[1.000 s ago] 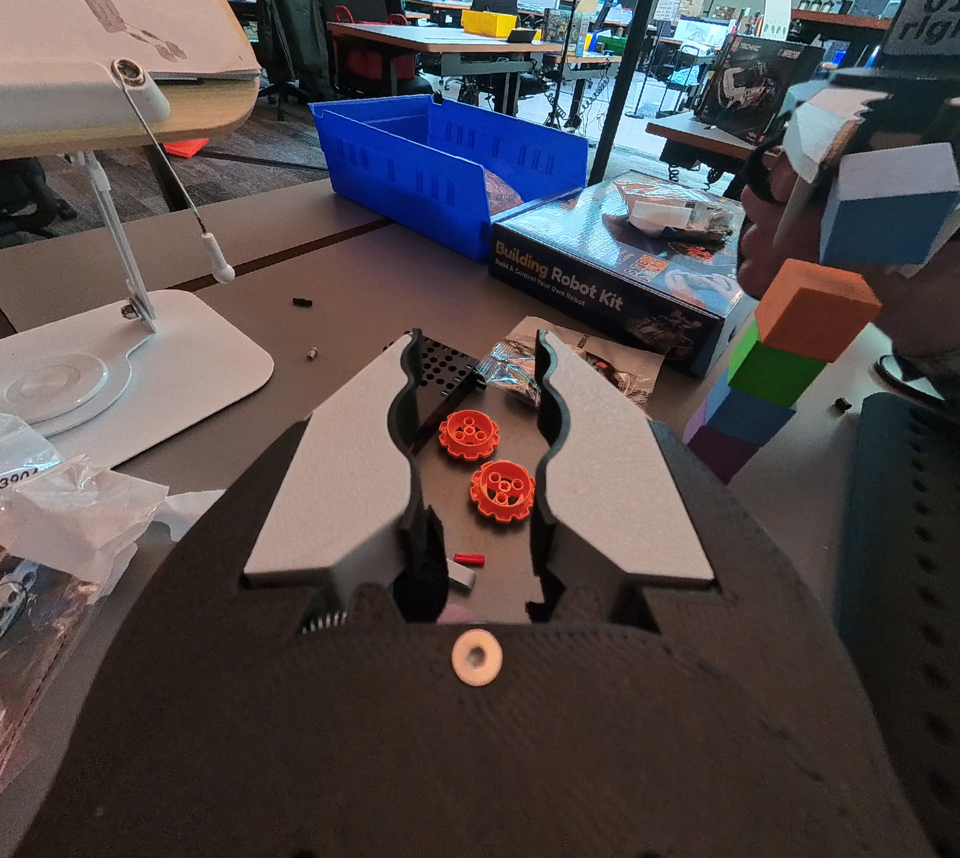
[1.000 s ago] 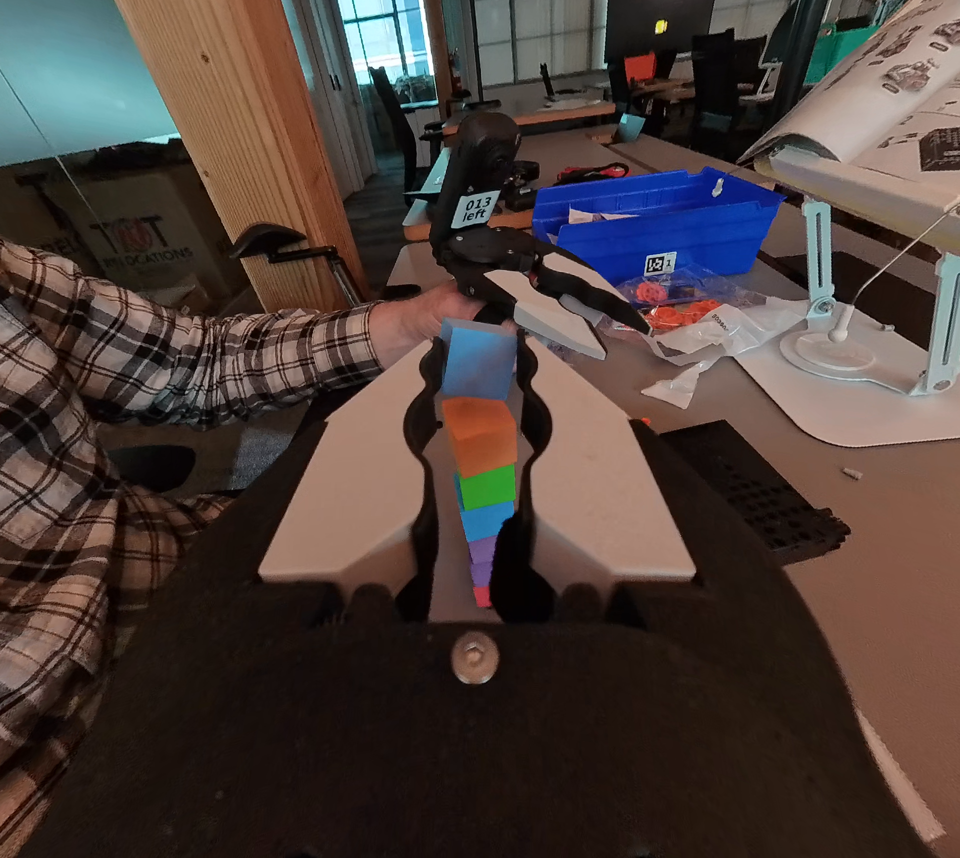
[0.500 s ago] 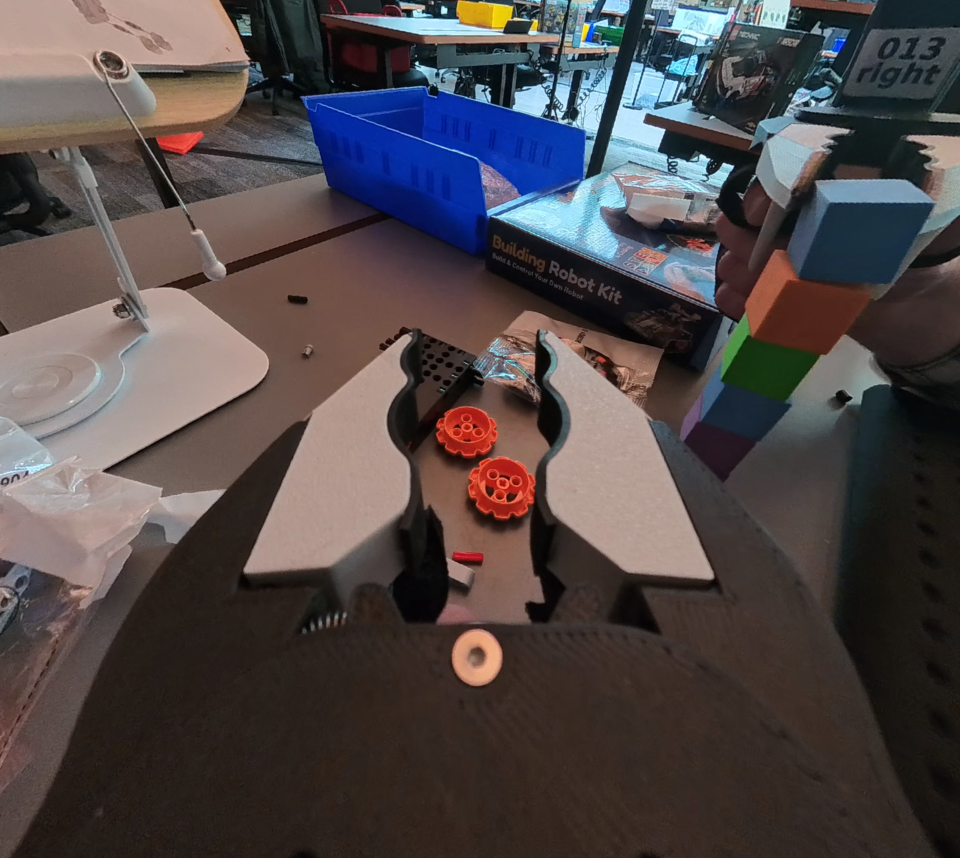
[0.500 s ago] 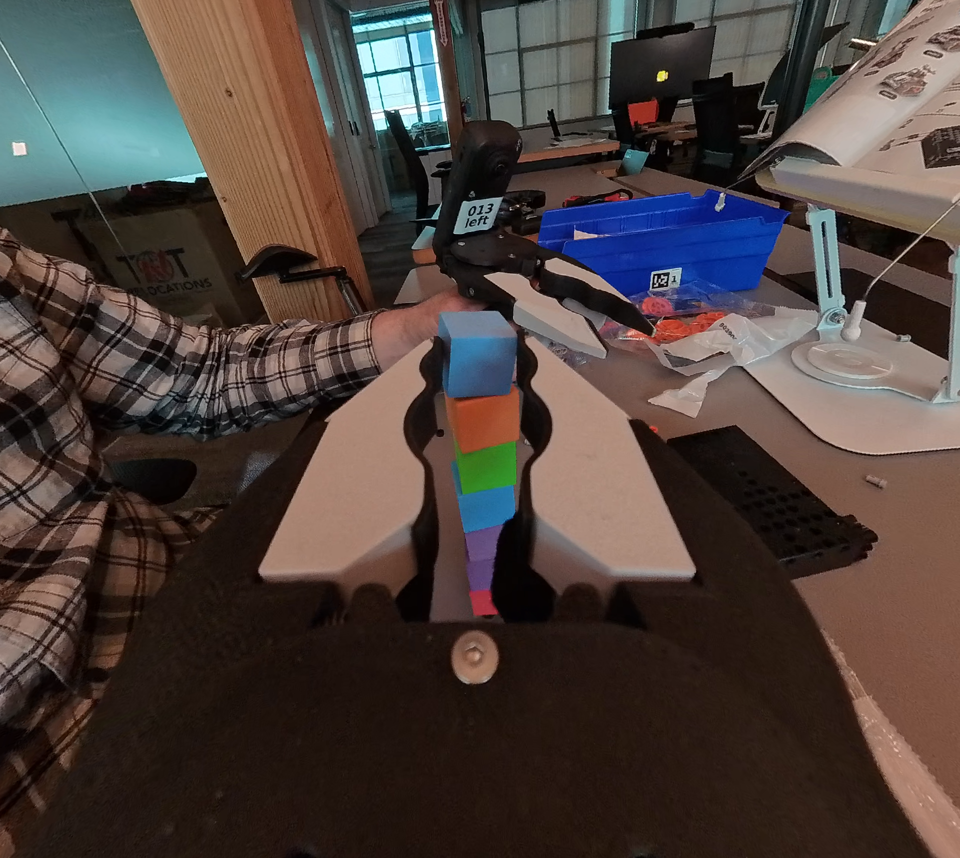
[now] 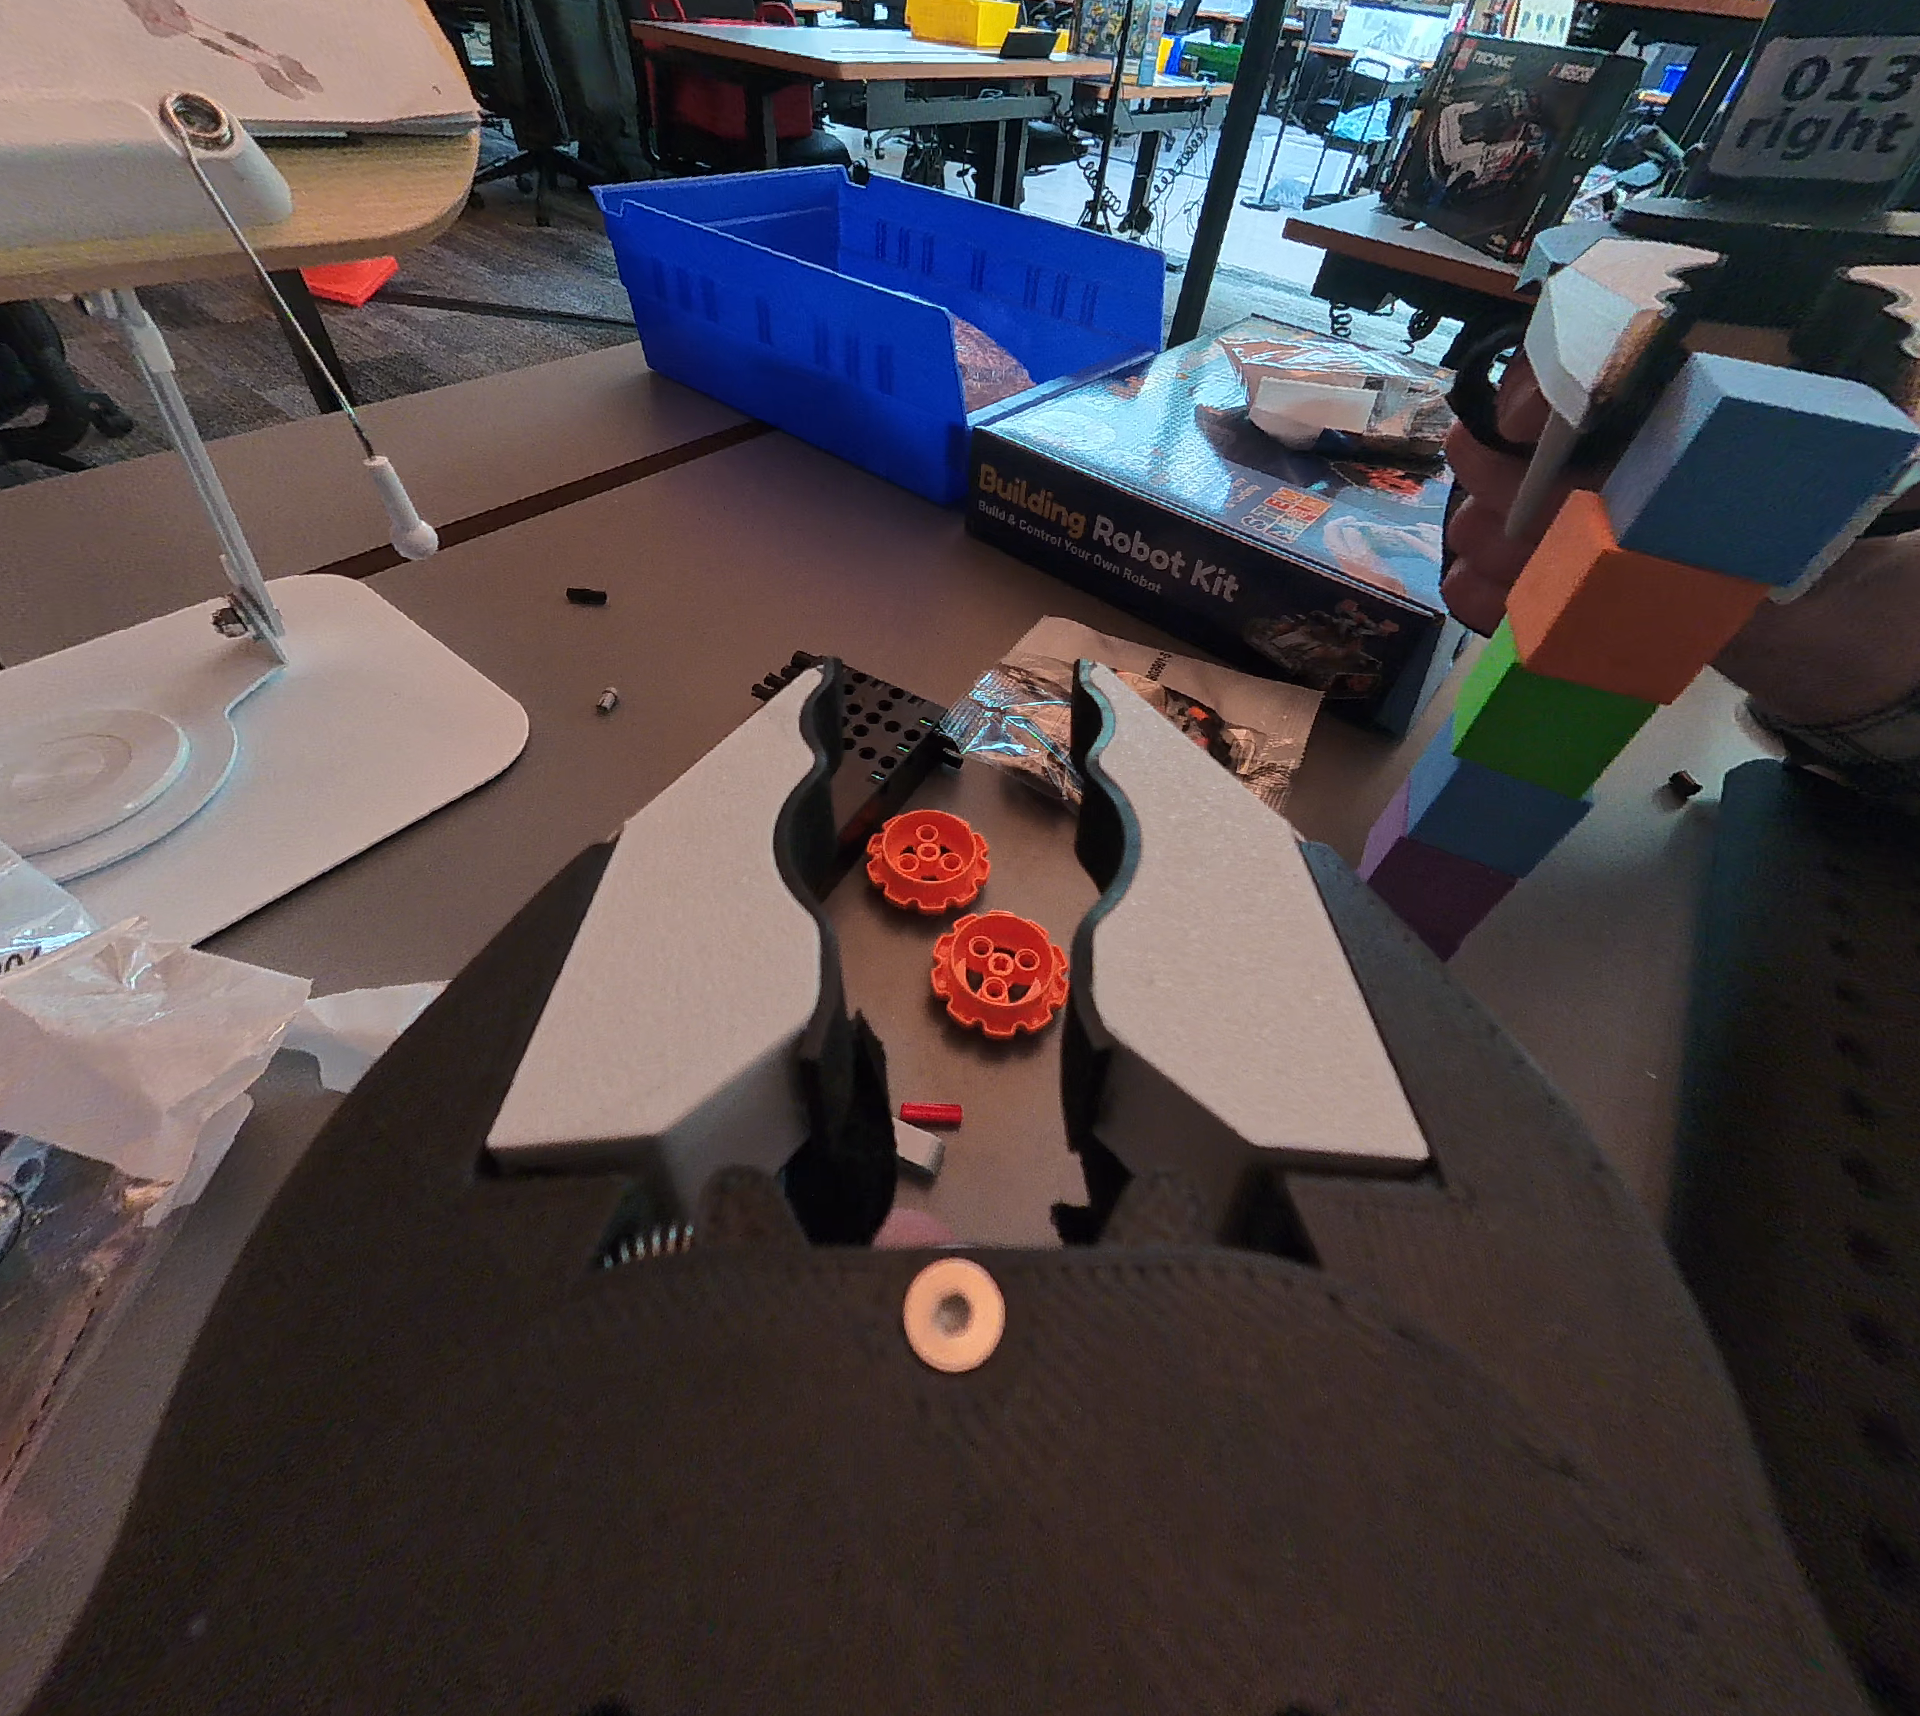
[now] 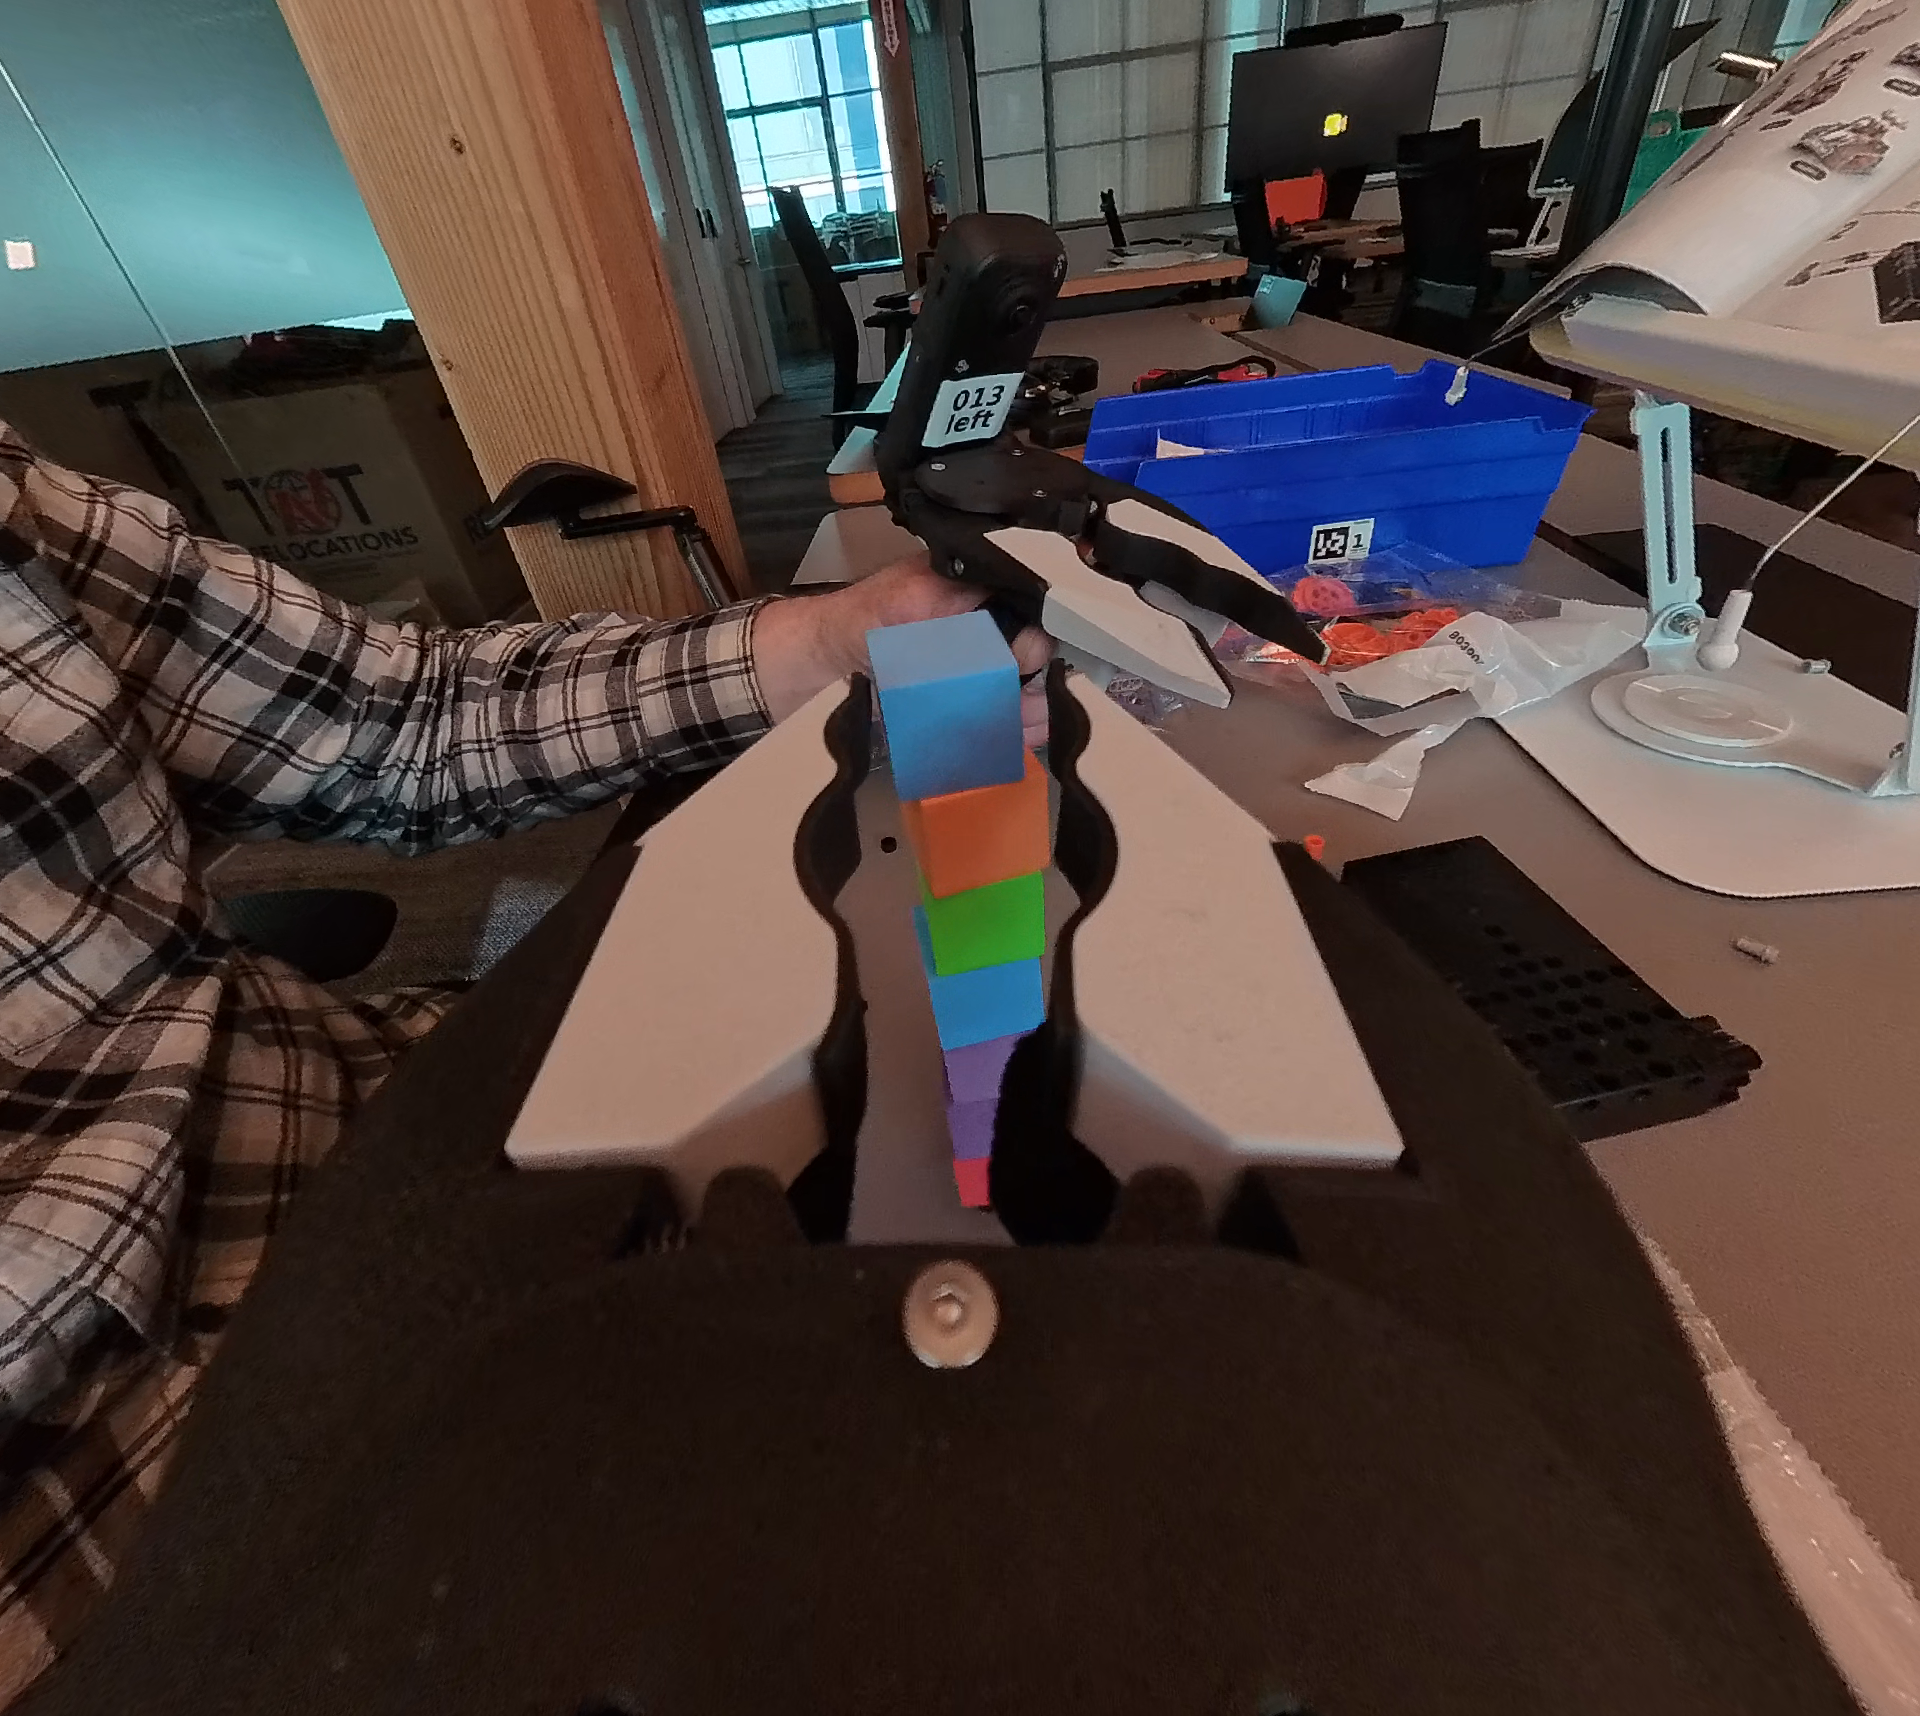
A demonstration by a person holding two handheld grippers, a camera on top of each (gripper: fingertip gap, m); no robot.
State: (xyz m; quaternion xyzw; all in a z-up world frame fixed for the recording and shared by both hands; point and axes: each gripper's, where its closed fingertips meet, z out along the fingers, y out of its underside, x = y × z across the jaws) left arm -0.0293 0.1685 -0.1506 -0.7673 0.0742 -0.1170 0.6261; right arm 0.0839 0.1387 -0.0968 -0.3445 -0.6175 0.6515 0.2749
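Two orange gears lie on the desk between the spread jaws of the empty left hand-held gripper, with a blue bin ahead and a stand left, leaving open room only close around it. To its right rises a block tower. Seen from the right hand-held gripper, its jaws are closed on the top blue block; the staggered tower looks light, foam-like and easily toppled, best held by flat sides, with a black plate right.

Two gears are lying on the desk, a bin sitting behind them, a block tower standing to their right.
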